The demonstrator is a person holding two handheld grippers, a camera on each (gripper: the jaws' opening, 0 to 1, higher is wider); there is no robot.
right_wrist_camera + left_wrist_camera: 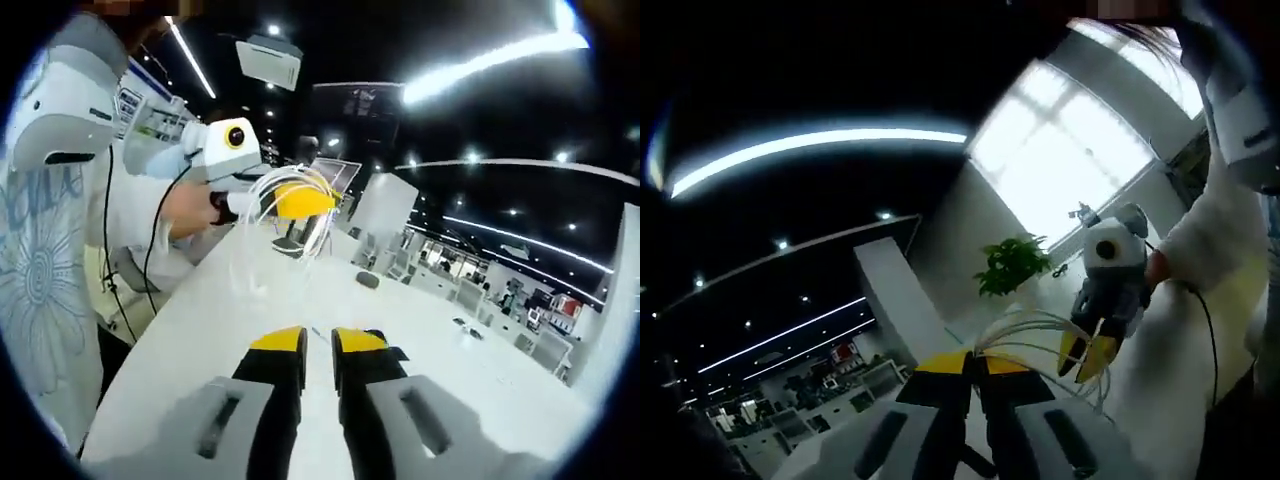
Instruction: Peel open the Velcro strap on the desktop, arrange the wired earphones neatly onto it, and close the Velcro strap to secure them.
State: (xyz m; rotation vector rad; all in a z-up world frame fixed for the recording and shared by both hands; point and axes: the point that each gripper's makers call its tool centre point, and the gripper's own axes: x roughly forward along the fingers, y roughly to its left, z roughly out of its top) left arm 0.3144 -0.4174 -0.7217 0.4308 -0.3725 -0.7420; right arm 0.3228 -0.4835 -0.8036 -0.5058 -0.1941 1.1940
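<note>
Left gripper view carries no legible writing; distant red signage in the hall is too blurred to read. Its own left gripper (pixel 972 372) rises from the bottom with yellow-tipped black jaws pressed close together, and loops of the thin white wired earphones (pixel 1035 335) fan out from between the tips, so it is clamped on the cable. Beyond it the right gripper (pixel 1092 355), a white and grey body with yellow jaw tips held by a hand in a pale sleeve, meets the other end of the same loops. Behind stand a green potted plant (pixel 1014 264), a bright window (pixel 1065 150), white walls and a dark ceiling with a long curved light strip (pixel 810 148). Right gripper view looks along the right gripper's own jaws (pixel 318 345), nearly closed with only a narrow slit between the yellow tips; whether cable lies in that slit I cannot tell. Ahead, raised above the smooth white table (pixel 450 370), the left gripper's yellow tips grip the coiled earphone loops, which hang as glossy translucent rings. A small dark object (pixel 368 279) lies farther along the tabletop, too small to identify. Rows of desks fill the open hall behind.
</note>
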